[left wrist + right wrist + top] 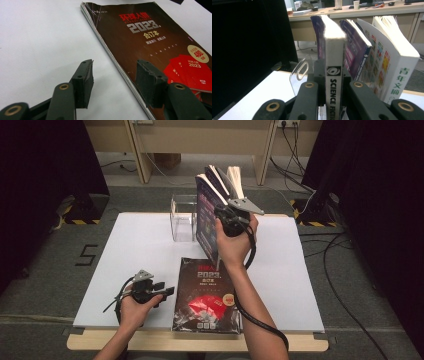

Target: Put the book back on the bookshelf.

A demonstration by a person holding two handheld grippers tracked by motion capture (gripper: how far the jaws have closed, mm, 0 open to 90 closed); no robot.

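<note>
My right gripper (221,210) is raised above the white board, shut on the spine of an upright book marked "SCIENCE FICTION" (333,75); in the right gripper view its jaws (332,82) press on both sides of the spine. Beside it stand a purple book (355,47) and a white book with green characters (393,67). A dark "2023" magazine (207,295) lies flat near the front edge. My left gripper (167,293) rests low on the board just left of it. Its jaws (116,67) are open, with the magazine's edge (117,62) between them and nothing gripped.
A clear acrylic stand (182,217) sits at the back of the white board (140,250), just left of the upright books. The clear plate (299,72) shows close by the held book. Cables and black stands lie on the floor beyond the table.
</note>
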